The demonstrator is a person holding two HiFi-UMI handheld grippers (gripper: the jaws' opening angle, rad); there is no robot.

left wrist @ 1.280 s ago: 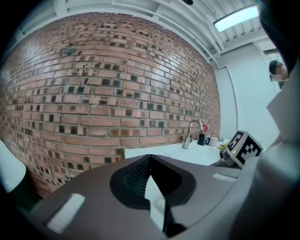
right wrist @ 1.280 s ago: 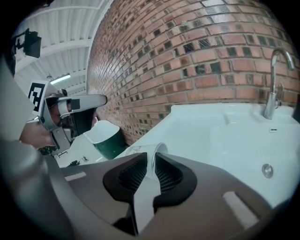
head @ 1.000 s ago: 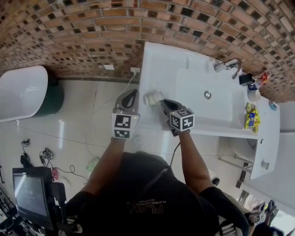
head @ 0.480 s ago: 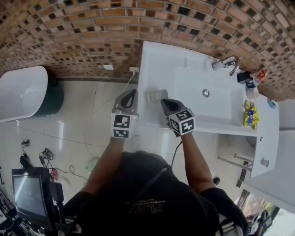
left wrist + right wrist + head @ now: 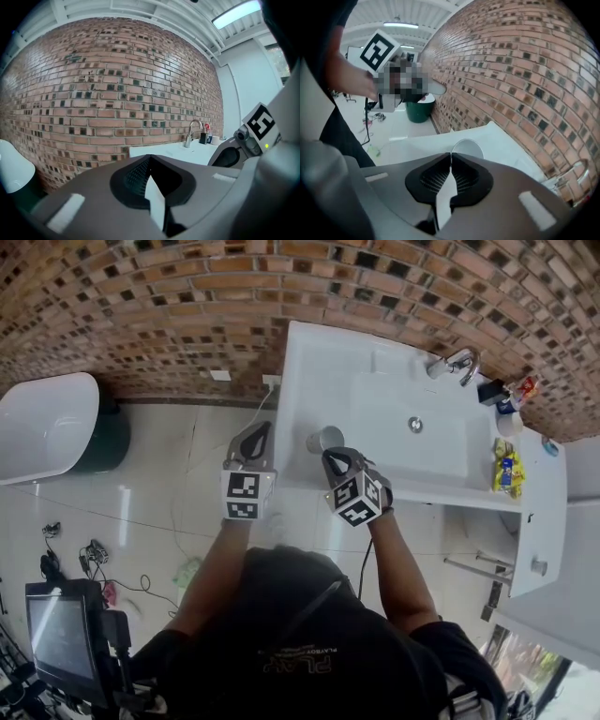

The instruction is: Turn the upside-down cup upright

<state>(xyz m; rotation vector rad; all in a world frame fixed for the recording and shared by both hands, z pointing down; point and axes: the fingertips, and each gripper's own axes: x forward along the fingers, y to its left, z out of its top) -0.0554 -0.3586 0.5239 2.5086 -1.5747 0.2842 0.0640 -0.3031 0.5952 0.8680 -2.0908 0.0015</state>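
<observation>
Item: person's dark shirt [image 5: 309,652], lower centre of the head view, with both forearms reaching up the frame.

Item: left gripper [image 5: 262,430], grey, with a black-and-white marker cube, left of centre in the head view. We record its fingers brought together at the tips and nothing held between them [image 5: 149,158]. It hangs over the pale tiled floor [image 5: 169,484], just off the left edge of the white vanity counter [image 5: 319,371].

Item: right gripper [image 5: 330,456], same make, at centre of the head view. We record its ribbed fingers [image 5: 465,177] drawn to a thin slit, pinching the near wall of the cup at the tips [image 5: 450,155].

Item: small pale round cup [image 5: 325,438], the task's thing. It stands on the counter's left part, between the counter's left edge and the sunken white basin [image 5: 441,442]. Its round mouth faces up toward the head camera. In the right gripper view its rim [image 5: 468,149] shows just past the fingertips, with the left side of the rim running into the slit. The left gripper is near it but apart.

Item: chrome tap [image 5: 457,363], upper right of the head view, with small bottles [image 5: 511,399] beside it.

Item: white rounded tub [image 5: 47,427], far left.

Item: red-brown brick wall [image 5: 187,306], across the top.
</observation>
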